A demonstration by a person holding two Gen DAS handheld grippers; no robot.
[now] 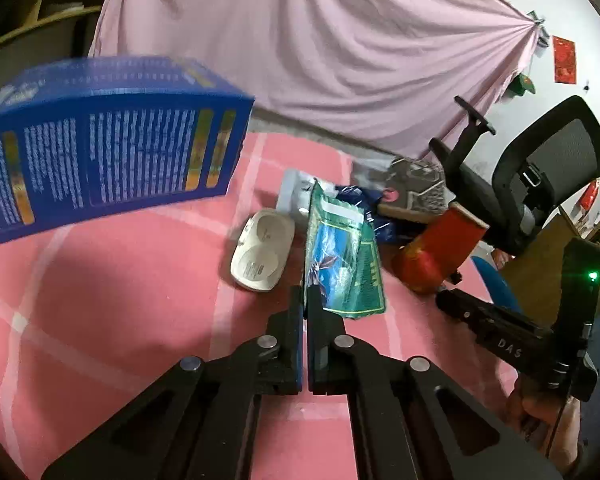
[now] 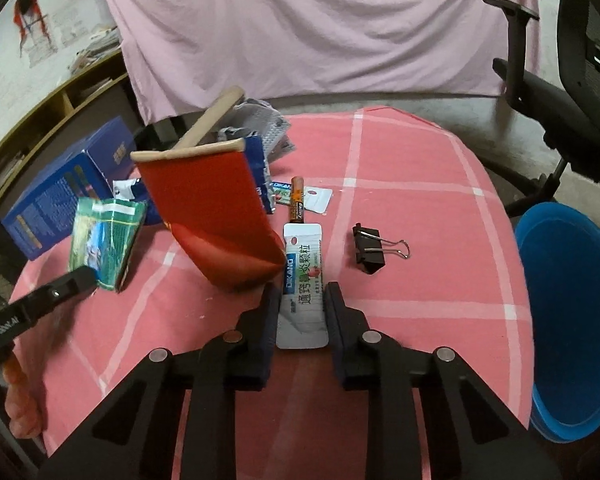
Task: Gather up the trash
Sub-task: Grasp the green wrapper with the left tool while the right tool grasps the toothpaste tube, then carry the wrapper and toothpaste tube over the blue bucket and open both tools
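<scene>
Left gripper [image 1: 305, 300] is clenched on the bottom edge of a green packet [image 1: 342, 256], holding it up off the counter [image 1: 120, 300]. Right gripper [image 2: 302, 292] has its jaws apart, a white sachet [image 2: 302, 284] lying flat on the counter between them; can't tell if they touch it. A red pouch [image 2: 220, 216] sits just left of it. Battery [image 2: 297, 199] beyond the sachet, binder clip [image 2: 370, 250] to its right. Blue box [image 1: 100, 152] far left. Blue bucket [image 2: 572, 312] beside the counter at right.
</scene>
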